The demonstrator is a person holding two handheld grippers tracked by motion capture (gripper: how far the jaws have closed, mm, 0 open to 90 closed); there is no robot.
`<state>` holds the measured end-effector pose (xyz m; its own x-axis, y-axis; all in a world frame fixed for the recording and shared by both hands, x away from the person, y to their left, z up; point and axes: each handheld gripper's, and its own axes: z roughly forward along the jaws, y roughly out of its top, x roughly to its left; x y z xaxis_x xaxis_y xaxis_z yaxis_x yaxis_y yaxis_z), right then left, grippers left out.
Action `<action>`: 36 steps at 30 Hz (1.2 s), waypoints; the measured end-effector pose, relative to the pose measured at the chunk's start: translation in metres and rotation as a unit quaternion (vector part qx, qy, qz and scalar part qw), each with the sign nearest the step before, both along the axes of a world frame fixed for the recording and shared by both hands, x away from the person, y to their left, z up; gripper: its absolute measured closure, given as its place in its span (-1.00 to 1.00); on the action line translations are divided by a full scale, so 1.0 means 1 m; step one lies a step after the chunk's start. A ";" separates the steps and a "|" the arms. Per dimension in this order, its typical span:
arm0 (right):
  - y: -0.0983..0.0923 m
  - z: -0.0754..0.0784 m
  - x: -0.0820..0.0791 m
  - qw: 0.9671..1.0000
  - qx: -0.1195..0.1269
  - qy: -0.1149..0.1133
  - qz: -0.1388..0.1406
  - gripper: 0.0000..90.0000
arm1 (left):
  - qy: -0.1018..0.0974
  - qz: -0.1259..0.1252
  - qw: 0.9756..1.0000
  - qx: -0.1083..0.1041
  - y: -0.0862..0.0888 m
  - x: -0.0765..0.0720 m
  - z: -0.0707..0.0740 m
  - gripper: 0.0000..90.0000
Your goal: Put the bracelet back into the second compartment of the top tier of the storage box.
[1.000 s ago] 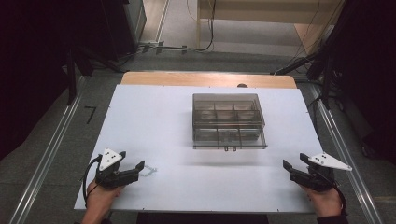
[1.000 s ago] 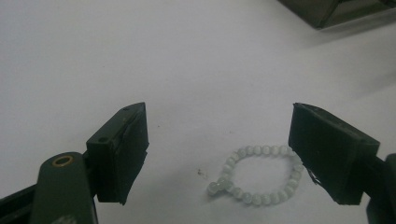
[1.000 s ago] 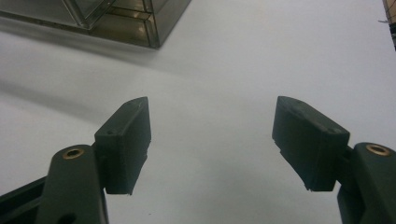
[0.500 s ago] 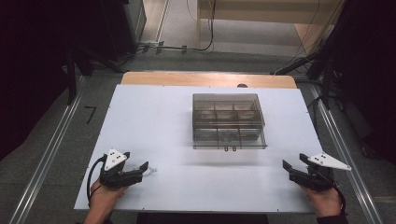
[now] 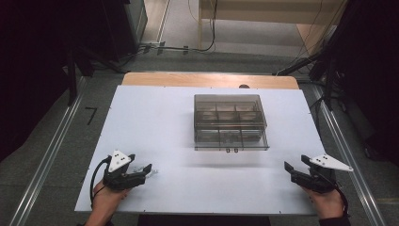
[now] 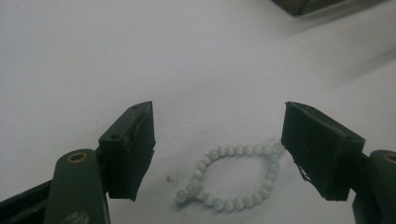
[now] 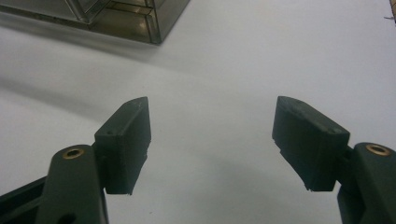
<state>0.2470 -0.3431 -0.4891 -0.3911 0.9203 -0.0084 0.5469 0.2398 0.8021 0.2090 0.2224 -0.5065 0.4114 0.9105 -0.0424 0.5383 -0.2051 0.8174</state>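
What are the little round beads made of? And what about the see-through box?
The bead bracelet looks like pale, milky glass or polished stone: each bead is smooth, slightly see-through, and catches a soft shine. It could be plastic; the look leaves that open. The compartment box appears to be clear, smoky-tinted hard plastic: its dividers show through the walls, and its edges are thin and straight.

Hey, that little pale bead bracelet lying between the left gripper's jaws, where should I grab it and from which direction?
Come straight down from above with the left gripper and close across the bracelet at its middle. It lies flat on the white table as an open oval loop, its long axis running jaw to jaw, so closing should fold the loop and trap both bead strands. The jaws stand open on either side already.
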 end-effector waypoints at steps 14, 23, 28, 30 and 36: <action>0.000 0.000 0.001 1.000 -0.003 0.002 0.000 -0.41 | 0.008 -0.026 1.000 -0.008 -0.005 0.001 -0.002 -0.18; 0.000 -0.001 0.001 1.000 -0.003 0.003 0.000 -0.41 | 0.017 -0.049 0.999 -0.013 -0.007 0.002 -0.003 0.02; 0.000 0.000 0.001 1.000 -0.003 0.003 -0.002 -0.41 | 0.020 -0.056 0.998 -0.012 -0.009 0.002 -0.004 0.14; 0.000 -0.001 0.001 1.000 -0.004 0.003 -0.002 -0.41 | 0.023 -0.062 0.998 -0.012 -0.009 0.003 -0.004 0.19; 0.000 -0.001 0.001 1.000 -0.005 0.005 -0.001 -0.41 | 0.031 -0.077 0.996 -0.013 -0.011 0.004 -0.006 0.32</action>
